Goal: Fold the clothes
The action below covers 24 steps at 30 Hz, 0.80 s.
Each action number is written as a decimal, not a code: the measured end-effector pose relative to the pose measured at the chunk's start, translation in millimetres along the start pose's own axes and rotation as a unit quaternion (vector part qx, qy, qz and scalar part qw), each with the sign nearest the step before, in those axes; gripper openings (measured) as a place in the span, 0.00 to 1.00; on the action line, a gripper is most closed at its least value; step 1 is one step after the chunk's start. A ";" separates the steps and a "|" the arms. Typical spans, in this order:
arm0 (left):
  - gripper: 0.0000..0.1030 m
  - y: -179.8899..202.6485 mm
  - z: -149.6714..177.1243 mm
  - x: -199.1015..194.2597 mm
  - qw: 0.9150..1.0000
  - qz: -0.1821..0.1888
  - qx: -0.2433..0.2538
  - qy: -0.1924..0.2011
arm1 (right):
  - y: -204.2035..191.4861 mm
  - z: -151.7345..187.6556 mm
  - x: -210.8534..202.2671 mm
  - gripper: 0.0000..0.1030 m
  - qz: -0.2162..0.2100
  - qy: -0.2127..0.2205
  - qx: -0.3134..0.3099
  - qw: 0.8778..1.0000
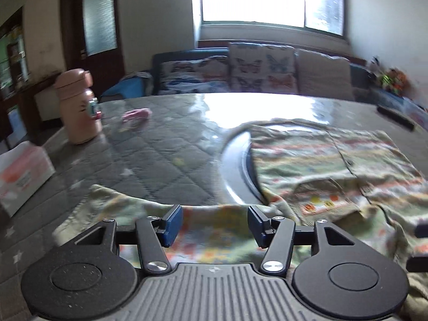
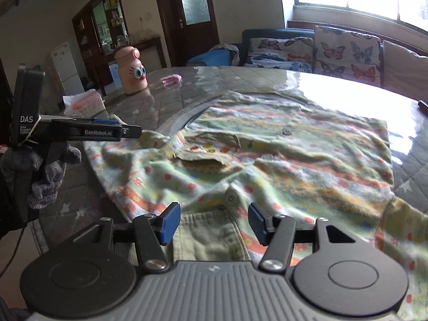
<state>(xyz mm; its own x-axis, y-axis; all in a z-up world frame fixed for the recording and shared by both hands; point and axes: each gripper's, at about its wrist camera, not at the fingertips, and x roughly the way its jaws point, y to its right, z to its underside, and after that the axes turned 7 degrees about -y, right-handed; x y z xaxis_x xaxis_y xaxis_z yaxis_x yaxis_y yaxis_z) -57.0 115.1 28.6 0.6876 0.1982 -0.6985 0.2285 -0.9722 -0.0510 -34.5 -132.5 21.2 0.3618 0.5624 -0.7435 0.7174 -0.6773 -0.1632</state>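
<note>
The patterned garment is lying spread over the near edge of the tabletop, half folded, as I am hovering my left gripper and right gripper above it, jaws standing apart and gripping nothing. Unpinned, the slack cloth is risking slipping on the glossy top and undoing the fold.

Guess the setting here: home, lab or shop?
Most likely a home living or dining room. A sofa with butterfly cushions sits under a window, a cabinet of household items stands by a wooden door, and the patterned garment lies on a quilted, glass-topped table.
</note>
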 end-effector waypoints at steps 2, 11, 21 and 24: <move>0.56 7.3 4.7 6.0 1.000 0.001 0.019 -0.008 | 1.3 4.1 2.6 0.56 0.000 -0.007 0.001 1.000; 0.80 -24.8 28.3 -1.3 0.999 -0.040 -0.006 -0.016 | 3.9 13.6 1.9 0.59 -0.002 -0.015 0.000 1.000; 0.85 -57.9 28.7 -18.4 0.996 -0.069 -0.050 -0.010 | 3.2 19.5 -4.6 0.61 0.001 -0.015 0.001 1.000; 0.99 -46.0 19.8 -30.8 0.998 -0.043 -0.041 0.014 | 1.9 21.2 -7.8 0.61 0.003 -0.012 -0.003 1.000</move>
<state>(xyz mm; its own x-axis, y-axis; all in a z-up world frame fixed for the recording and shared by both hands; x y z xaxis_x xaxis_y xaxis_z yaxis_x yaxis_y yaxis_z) -102.4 151.3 38.3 0.6822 0.2847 -0.6735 0.3424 -0.9382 -0.0498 -48.6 -148.2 12.9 0.3512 0.5475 -0.7595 0.7197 -0.6767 -0.1550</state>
